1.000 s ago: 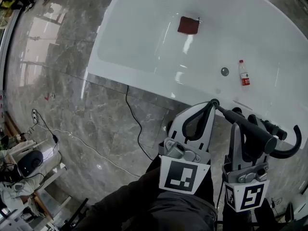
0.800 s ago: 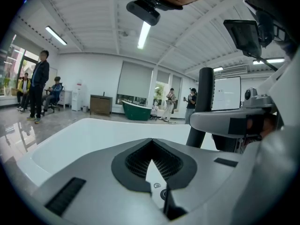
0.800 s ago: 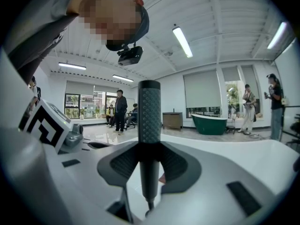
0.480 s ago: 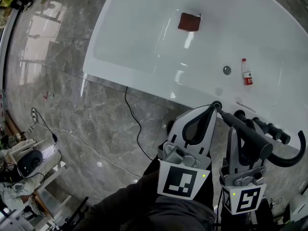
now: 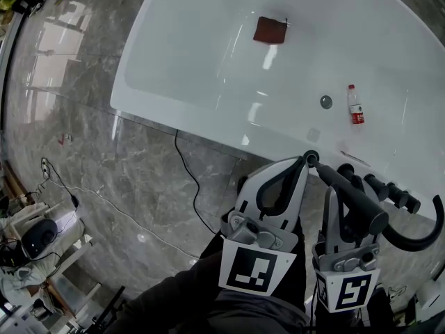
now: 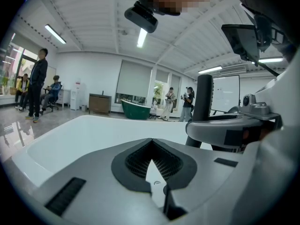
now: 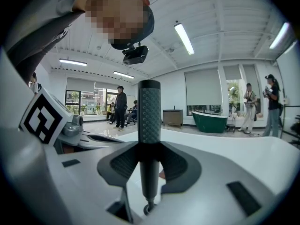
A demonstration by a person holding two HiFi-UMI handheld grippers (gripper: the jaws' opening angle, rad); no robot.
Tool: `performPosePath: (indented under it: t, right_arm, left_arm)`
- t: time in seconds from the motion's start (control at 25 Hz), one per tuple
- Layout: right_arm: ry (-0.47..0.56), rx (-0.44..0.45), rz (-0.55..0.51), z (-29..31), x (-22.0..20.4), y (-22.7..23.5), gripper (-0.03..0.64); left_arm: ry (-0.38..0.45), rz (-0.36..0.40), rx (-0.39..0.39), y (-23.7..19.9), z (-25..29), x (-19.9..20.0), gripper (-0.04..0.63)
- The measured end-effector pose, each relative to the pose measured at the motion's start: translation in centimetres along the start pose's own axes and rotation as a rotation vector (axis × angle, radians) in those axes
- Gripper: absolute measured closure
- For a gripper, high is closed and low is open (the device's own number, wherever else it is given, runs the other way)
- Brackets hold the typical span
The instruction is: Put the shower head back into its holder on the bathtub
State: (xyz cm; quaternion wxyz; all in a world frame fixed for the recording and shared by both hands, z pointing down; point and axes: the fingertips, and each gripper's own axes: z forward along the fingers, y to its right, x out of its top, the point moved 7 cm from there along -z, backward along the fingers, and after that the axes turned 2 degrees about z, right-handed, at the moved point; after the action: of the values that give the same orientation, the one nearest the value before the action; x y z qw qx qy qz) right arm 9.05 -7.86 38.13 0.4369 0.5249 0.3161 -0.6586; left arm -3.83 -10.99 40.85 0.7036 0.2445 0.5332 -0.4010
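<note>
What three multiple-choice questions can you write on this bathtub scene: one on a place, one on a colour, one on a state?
1. Where is the small red-labelled bottle?
A. on the rim of the bathtub
B. inside the bathtub, near the drain
C. outside the bathtub

2. What colour is the square cloth in the bathtub?
A. dark red-brown
B. blue
C. yellow

3. In what state is the right gripper?
A. open and empty
B. shut on the shower head handle
C. shut on the bottle

Answers:
1. B, as the head view shows the bottle on the white tub floor just right of the drain.
2. A, as the cloth shows dark red-brown against the white tub.
3. B, as the right gripper view shows the dark textured handle clamped between the jaws.
</note>
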Motion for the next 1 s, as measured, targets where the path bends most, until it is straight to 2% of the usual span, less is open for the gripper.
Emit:
performPosePath:
  t: [0.64,1.0]
  right_arm:
    - [-0.008,-0.021,0.001,1.0,-3.1,0.1,0.476]
    - [-0.047,-0.037,0.013,1.3,-5.1,0.3,0.476]
  left_arm:
    - [-0.012,-0.019,-0.023,0.4,0.5,-2.4,0.592]
    - [-0.02,-0.034,-0.03,0.0,1.4,-3.8,0.592]
